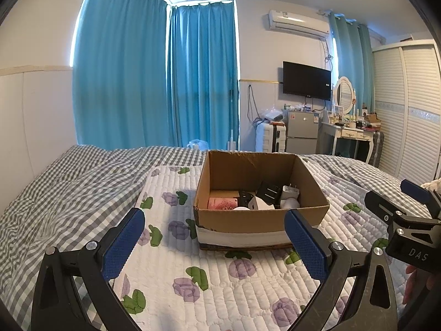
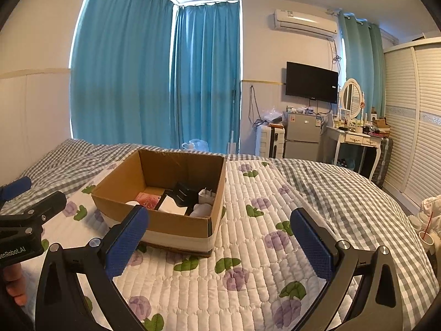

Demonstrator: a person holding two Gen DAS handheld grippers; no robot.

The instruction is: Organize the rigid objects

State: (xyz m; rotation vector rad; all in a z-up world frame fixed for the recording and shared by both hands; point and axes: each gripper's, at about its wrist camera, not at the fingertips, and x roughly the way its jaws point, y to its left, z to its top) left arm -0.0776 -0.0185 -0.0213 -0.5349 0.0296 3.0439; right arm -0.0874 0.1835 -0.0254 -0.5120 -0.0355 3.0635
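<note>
An open cardboard box [image 1: 259, 216] stands on a white flowered quilt [image 1: 193, 275] on the bed; it also shows in the right wrist view [image 2: 176, 224]. Inside lie a pink box [image 1: 222, 202], black adapters [image 1: 268, 190], a white plug [image 1: 289, 191] and other white items. My left gripper [image 1: 215, 241] is open and empty, just in front of the box. My right gripper [image 2: 220, 241] is open and empty, in front of the box's right corner. Each gripper shows at the edge of the other's view.
The bed has a grey checked cover [image 1: 55, 193]. Blue curtains [image 1: 154, 82] hang behind it. A small fridge [image 1: 301, 131], a suitcase [image 1: 271, 138], a dressing table [image 1: 350, 135] and a slatted wardrobe [image 1: 408, 104] stand on the far right.
</note>
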